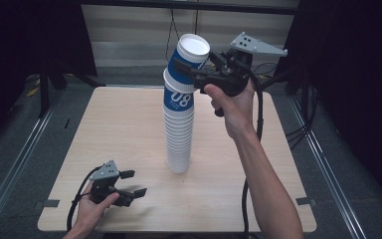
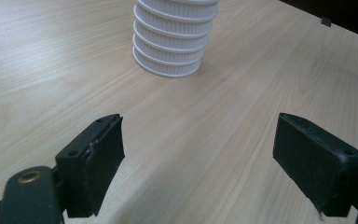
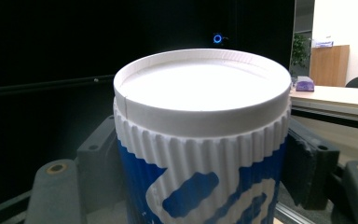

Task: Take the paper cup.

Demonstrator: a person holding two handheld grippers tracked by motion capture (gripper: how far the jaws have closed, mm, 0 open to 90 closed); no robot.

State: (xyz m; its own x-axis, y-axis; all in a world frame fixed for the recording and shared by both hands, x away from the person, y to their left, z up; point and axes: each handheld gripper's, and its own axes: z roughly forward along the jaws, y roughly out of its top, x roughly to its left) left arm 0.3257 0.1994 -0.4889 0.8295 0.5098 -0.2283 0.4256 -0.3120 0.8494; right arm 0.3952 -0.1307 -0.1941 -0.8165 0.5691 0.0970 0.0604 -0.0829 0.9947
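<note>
A tall stack of upside-down ribbed white paper cups (image 1: 178,134) stands at the middle of the wooden table (image 1: 119,124); its base (image 2: 172,42) shows in the left gripper view. The top cup (image 1: 188,57), blue and white, sits tilted above another blue-printed cup. My right gripper (image 1: 196,62) is shut on that top cup (image 3: 200,140), one jaw pressed to each side. Near the table's front left edge my left gripper (image 1: 133,183) rests low, open, nothing between its fingers (image 2: 93,163).
The table's front edge lies close behind the left hand. Black cables trail from both grippers. Dark curtains and metal floor rails (image 1: 15,164) flank the table. A corner bracket (image 2: 326,20) marks the table's far corner.
</note>
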